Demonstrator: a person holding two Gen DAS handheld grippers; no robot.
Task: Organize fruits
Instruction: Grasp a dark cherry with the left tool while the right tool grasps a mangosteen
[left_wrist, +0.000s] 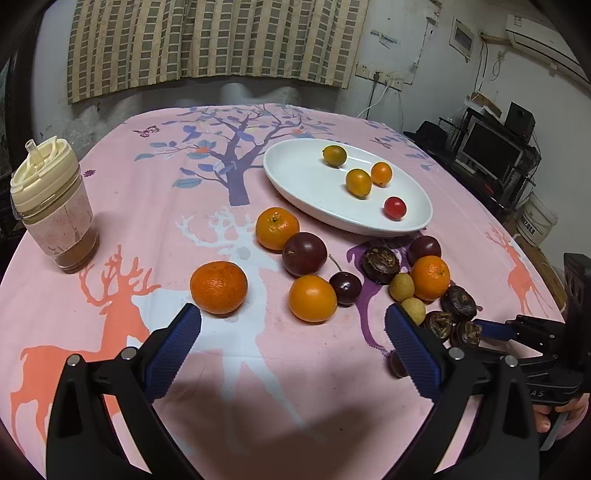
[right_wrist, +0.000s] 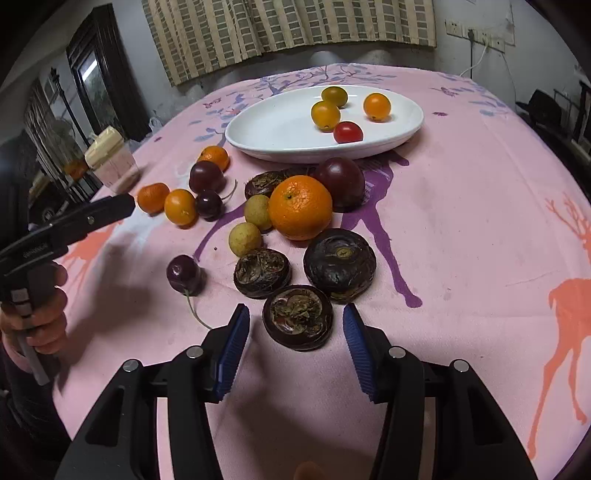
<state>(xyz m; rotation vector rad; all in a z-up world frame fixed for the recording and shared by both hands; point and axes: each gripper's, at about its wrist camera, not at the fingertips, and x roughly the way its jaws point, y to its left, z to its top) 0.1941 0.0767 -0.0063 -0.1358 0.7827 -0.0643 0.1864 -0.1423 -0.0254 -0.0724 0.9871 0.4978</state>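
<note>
plate (right_wrist: 258, 125): 4 tomatoes | cloth: 4 oranges (right_wrist: 300, 207), 2 longans (right_wrist: 244, 239)

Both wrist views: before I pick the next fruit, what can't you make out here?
- Left wrist view: a dark fruit is half hidden behind the left gripper's right finger; I can't tell its kind.
- Left wrist view: the right gripper is cut off by the edge; its opening doesn't show there.
- Right wrist view: the cup is small and blurred; its contents are unreadable.
- Both views: the plate's far rim hides the cloth behind it.
</note>
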